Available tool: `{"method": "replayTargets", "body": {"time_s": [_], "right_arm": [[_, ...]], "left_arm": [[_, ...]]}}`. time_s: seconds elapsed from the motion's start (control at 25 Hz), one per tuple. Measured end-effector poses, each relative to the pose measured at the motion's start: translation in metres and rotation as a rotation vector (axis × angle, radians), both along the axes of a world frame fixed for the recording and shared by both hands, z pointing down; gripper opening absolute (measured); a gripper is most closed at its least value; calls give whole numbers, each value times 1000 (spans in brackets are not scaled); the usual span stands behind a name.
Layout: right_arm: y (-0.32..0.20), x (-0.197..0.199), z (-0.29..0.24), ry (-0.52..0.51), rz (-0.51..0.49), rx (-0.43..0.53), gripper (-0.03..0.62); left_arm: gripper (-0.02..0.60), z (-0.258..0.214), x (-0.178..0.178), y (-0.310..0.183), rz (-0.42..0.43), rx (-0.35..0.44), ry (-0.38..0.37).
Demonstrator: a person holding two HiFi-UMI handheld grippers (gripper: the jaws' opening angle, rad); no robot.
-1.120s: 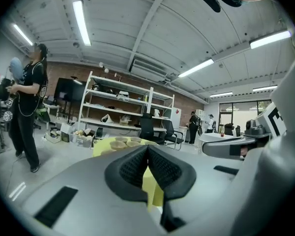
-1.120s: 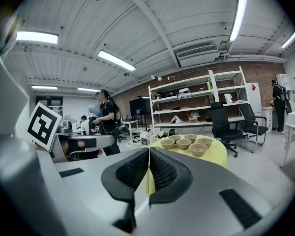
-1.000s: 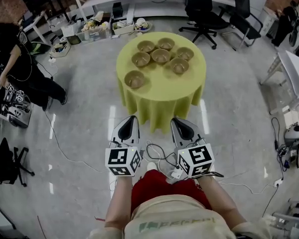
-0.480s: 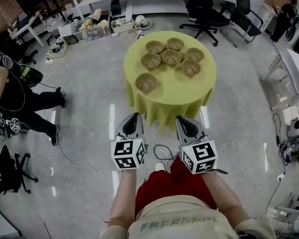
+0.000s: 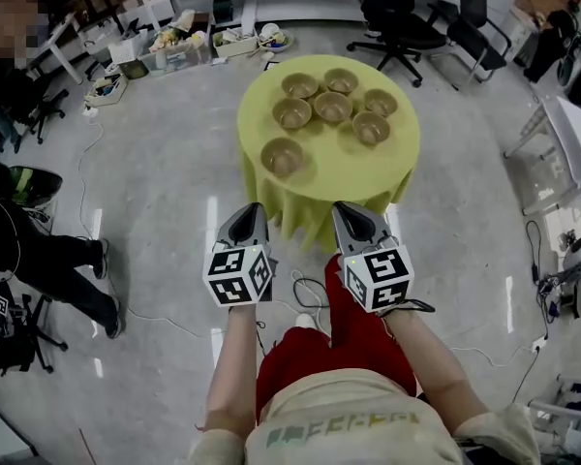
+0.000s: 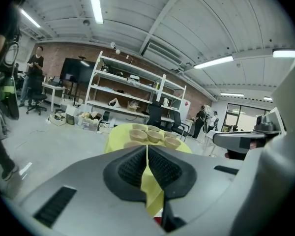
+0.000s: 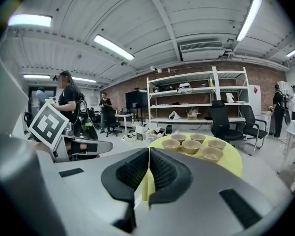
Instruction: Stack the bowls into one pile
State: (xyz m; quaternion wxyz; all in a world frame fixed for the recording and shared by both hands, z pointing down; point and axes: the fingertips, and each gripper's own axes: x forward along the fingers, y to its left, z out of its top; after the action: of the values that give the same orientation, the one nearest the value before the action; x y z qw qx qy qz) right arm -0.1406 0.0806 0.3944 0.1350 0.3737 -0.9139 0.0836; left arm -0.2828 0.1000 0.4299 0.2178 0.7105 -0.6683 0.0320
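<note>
Bowls [image 5: 332, 108] apart on table [image 5: 349, 168]; left claw [image 5: 253, 209], right claw [image 5: 347, 207] each closed, empty, abreast, tilted down

Workshop room with a red-brown brick back wall [image 7: 265, 77] and a glossy pale-grey floor [image 5: 165, 163]

A round table draped in yellow-green cloth [image 5: 329, 177] stands mid-floor. Beyond it, a white metal shelving unit [image 7: 196, 103] runs along the brick wall, with black wheeled office chairs [image 5: 392, 13] between table and shelves. A white desk [image 5: 571, 139] sits right of the table. Long fluorescent tube lights [image 7: 113, 47] line the white ribbed ceiling above it.
</note>
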Motion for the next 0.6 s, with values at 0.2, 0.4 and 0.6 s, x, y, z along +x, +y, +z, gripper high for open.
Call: {"method": "replayTargets", "body": {"time_s": [0.2,0.4,0.6], "right_arm": [[-26,-14,9,1,-22,-10,37],[-66,-24,17,15,-42,-19,37],[-108,-32,39,30,-88,-50,37]], "left_arm": [[25,4,-4,-23,-19,-10,-13],[25,22,-13,-59,-51,-54,13],[72,50,-21,-97,-104,-118,22]]}}
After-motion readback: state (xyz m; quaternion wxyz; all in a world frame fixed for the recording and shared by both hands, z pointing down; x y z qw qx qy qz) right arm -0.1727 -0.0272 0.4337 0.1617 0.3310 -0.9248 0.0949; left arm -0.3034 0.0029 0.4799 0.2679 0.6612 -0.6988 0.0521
